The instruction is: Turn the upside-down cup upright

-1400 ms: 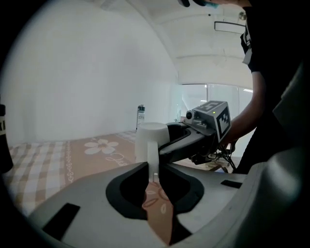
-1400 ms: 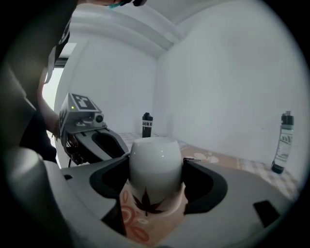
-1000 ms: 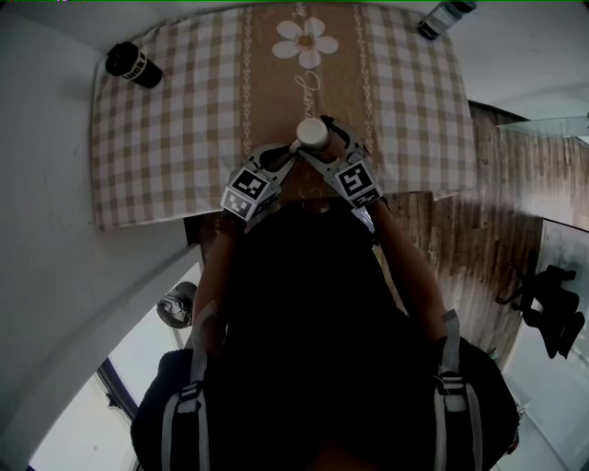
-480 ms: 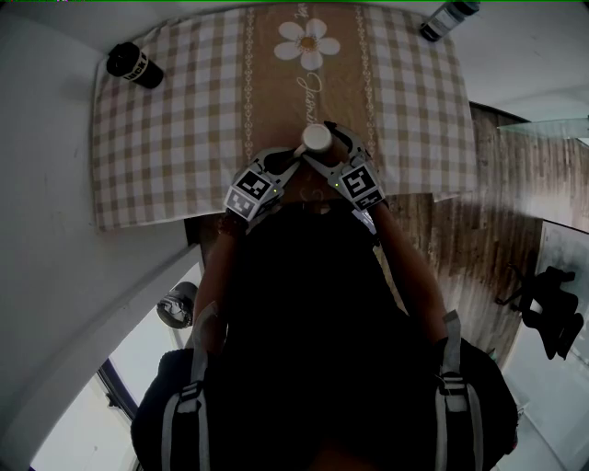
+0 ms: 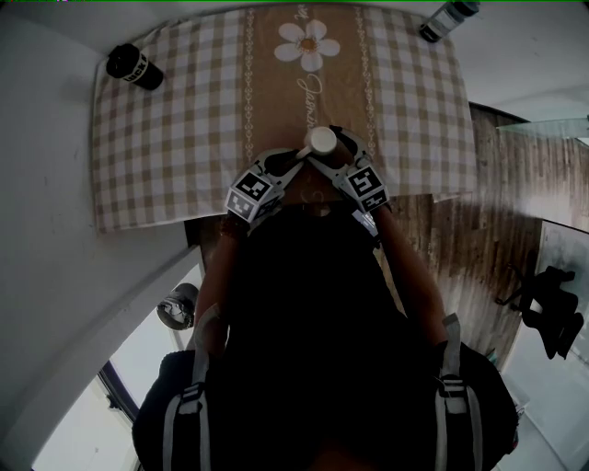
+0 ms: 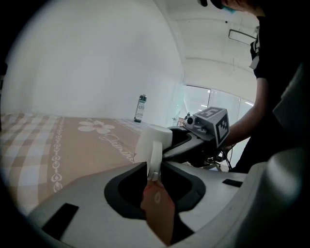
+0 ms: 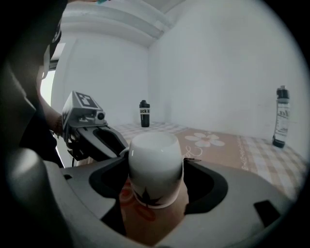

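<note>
A white cup [image 5: 320, 140] with a dark leaf print hangs bottom-up over the near edge of the table. My right gripper [image 7: 155, 180] is shut on the cup [image 7: 155, 162], one jaw on each side of its body. My left gripper [image 6: 154, 169] comes in from the left and pinches the cup's handle [image 6: 156, 156]. Its jaws have just eased open a little, with the handle still between them. In the head view the left gripper [image 5: 299, 158] and right gripper [image 5: 335, 147] meet at the cup. The cup's rim points down and its inside is hidden.
A beige checked tablecloth [image 5: 166, 138] with a flower runner covers the table. A black bottle [image 5: 133, 65] stands at the far left corner, a dark-capped bottle [image 5: 446, 18] at the far right corner. Wooden floor lies to the right.
The cup and the right gripper have shifted slightly to the right, and the right gripper has rolled a little. The left gripper has hardly moved.
</note>
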Motion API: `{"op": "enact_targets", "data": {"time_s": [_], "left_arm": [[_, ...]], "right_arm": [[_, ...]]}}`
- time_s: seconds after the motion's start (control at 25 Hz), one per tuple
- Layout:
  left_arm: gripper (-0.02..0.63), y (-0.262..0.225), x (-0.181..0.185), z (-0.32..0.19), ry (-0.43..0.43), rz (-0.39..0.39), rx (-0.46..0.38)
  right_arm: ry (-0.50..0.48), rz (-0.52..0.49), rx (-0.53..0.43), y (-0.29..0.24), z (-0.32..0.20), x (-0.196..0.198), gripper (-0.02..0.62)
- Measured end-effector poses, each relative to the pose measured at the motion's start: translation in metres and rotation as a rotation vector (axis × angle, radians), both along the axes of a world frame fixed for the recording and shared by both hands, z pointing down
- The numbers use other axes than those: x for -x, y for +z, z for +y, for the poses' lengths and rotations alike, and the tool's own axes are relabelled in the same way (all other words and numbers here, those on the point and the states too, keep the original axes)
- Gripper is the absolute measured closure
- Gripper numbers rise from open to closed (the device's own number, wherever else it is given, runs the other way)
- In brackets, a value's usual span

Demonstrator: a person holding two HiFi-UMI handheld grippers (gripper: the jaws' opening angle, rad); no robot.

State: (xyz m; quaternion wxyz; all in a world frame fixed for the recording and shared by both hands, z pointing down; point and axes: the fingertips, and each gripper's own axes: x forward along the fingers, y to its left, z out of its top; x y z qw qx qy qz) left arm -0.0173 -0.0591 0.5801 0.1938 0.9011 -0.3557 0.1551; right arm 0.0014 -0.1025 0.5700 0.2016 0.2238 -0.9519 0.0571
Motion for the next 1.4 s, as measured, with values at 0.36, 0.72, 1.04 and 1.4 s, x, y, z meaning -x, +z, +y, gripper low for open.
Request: {"op": "enact_targets", "data": {"time_s": [0.36,0.72,1.04,1.4], "left_arm": [[0.506,-0.027,0.026,0.014,-0.071,0.095,-0.063],[0.511,-0.121,0.037,-0.018,-0.299,0.1,-0.396],[0.614,-0.16,0.061,0.0,-0.495,0.08,-0.518],[0.614,-0.1,0.063,-0.003,-0.509,0.039,-0.447]], "right_arm": [[0.082,-0.095,-0.072,-0.031,0.019,-0.046,0.293],[0.25,-0.261,-0.287,-0.123,0.008,-0.043,0.44],[0.394,-0.222,-0.339,-0.141,0.028,-0.017,0.592],[0.379,-0.174,-0.316,-0.1,0.029,-0.011,0.594]]}}
